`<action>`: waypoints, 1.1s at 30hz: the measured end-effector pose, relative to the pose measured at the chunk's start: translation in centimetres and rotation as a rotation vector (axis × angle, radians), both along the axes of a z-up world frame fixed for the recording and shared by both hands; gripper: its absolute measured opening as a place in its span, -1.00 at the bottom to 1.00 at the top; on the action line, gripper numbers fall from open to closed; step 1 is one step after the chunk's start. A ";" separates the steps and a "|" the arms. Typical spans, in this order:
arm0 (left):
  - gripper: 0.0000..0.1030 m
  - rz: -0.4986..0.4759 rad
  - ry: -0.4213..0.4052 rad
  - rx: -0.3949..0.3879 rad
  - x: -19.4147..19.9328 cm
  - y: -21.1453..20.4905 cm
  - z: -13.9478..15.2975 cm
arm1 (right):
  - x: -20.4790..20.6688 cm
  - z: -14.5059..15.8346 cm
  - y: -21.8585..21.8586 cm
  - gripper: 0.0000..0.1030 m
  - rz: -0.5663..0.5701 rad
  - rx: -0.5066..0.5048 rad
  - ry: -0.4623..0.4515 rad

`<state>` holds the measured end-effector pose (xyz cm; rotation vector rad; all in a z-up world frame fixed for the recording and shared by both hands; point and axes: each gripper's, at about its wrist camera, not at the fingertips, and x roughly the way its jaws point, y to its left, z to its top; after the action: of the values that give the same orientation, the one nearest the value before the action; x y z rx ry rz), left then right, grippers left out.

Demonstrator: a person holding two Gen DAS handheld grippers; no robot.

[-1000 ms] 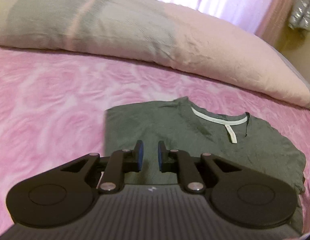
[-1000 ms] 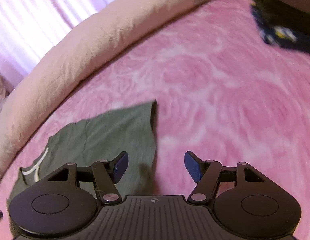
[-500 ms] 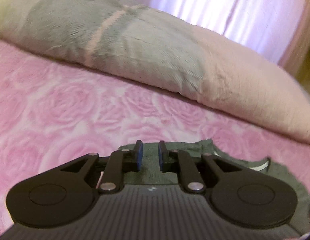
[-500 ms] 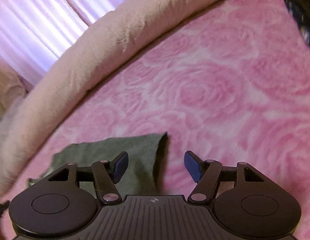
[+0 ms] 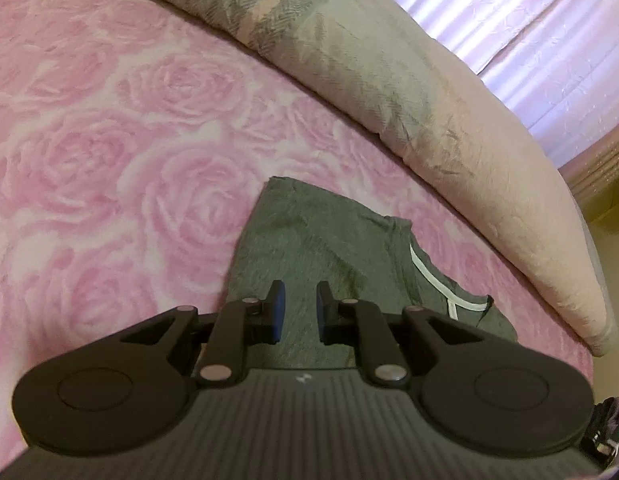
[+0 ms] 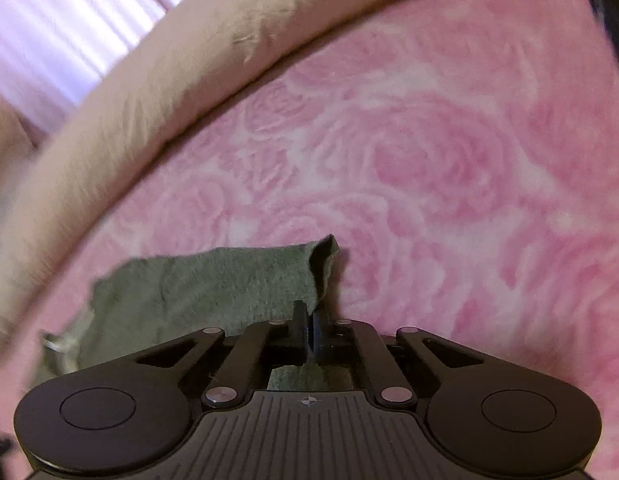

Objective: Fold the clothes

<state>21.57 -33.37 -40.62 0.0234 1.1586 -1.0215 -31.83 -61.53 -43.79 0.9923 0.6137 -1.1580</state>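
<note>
A folded grey-green shirt (image 5: 309,240) lies flat on the pink rose-patterned bedspread (image 5: 109,140), its white-trimmed neckline toward the long pillow (image 5: 489,168) and its long axis running roughly along that pillow. The right gripper (image 6: 308,330) has its jaws pressed together on the shirt's right edge, which lifts into a small peak — open bedspread stretches beyond it. The left gripper (image 5: 297,312) hovers over the shirt's left part, jaws slightly apart and nothing between them — bare bedspread lies to its left.
</note>
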 end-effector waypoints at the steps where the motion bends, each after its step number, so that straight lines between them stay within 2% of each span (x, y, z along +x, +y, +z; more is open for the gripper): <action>1: -0.78 0.007 0.002 -0.002 0.2 0.4 0.2 | 2.0 1.0 0.4 -0.99 0.036 -0.037 0.093; 3: -0.78 0.026 0.009 -0.004 0.5 1.0 0.3 | 7.2 3.2 1.8 -0.99 0.128 -0.145 0.275; 4: -0.78 0.035 0.013 -0.005 0.7 1.3 0.4 | 9.7 4.1 2.9 -0.99 0.174 -0.200 0.326; 6: -0.78 0.049 0.021 -0.001 0.9 1.8 0.3 | 14.9 5.3 5.3 -0.98 0.276 -0.290 0.374; 9: -0.78 0.061 0.040 0.010 1.2 2.4 0.0 | 20.9 3.8 8.2 -0.97 0.452 -0.274 0.380; 10: -0.78 0.064 0.046 0.016 1.4 2.6 -0.1 | 22.0 2.9 8.9 -0.90 0.483 -0.256 0.401; 12: -0.78 0.067 0.050 0.019 1.7 3.2 -0.2 | 22.2 2.2 9.9 0.19 0.508 -0.229 0.370; 13: -0.78 0.069 0.046 0.021 1.9 3.5 -0.2 | 21.4 2.6 10.4 0.30 0.495 -0.239 0.339; 17: -0.78 0.085 0.044 0.038 2.6 4.5 -0.5 | 16.6 5.2 11.7 0.30 0.463 -0.283 0.178; 18: -0.78 0.088 0.049 0.040 2.7 4.7 -0.6 | 15.1 5.6 11.7 0.23 0.436 -0.268 0.171; 19: -0.78 0.089 0.055 0.040 2.7 4.8 -0.7 | 14.2 5.9 11.5 -0.01 0.403 -0.248 0.181; 20: -0.78 0.088 0.060 0.040 2.6 4.9 -0.7 | 12.7 5.7 11.4 -0.45 0.366 -0.222 0.176; 21: -0.78 0.084 0.066 0.037 2.4 4.8 -0.8 | 11.1 5.3 11.3 -0.69 0.315 -0.188 0.166; 24: -0.78 0.065 0.077 0.030 1.8 4.5 -0.9 | 8.1 4.2 11.0 -0.69 0.197 -0.124 0.088; 25: -0.78 0.056 0.077 0.028 1.6 4.3 -0.9 | 7.8 4.0 11.0 -0.69 0.185 -0.131 0.061; 27: -0.78 0.038 0.070 0.030 1.2 4.0 -1.0 | 8.7 3.0 10.9 -0.68 0.238 -0.134 0.061; 30: -0.78 0.021 0.066 0.048 0.7 3.7 -1.0 | 10.5 0.0 11.2 -0.69 0.350 -0.043 0.181; 31: -0.78 0.012 0.055 0.056 0.6 3.6 -0.8 | 10.7 -0.4 11.8 -0.69 0.390 -0.055 0.231; 33: -0.78 -0.017 0.007 0.064 0.3 3.5 -0.4 | 11.3 0.8 12.3 -0.68 0.418 -0.080 0.295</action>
<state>21.89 -29.86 -41.04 0.0806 1.1988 -1.0000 -20.57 -49.23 -43.03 0.5886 0.9526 -0.9503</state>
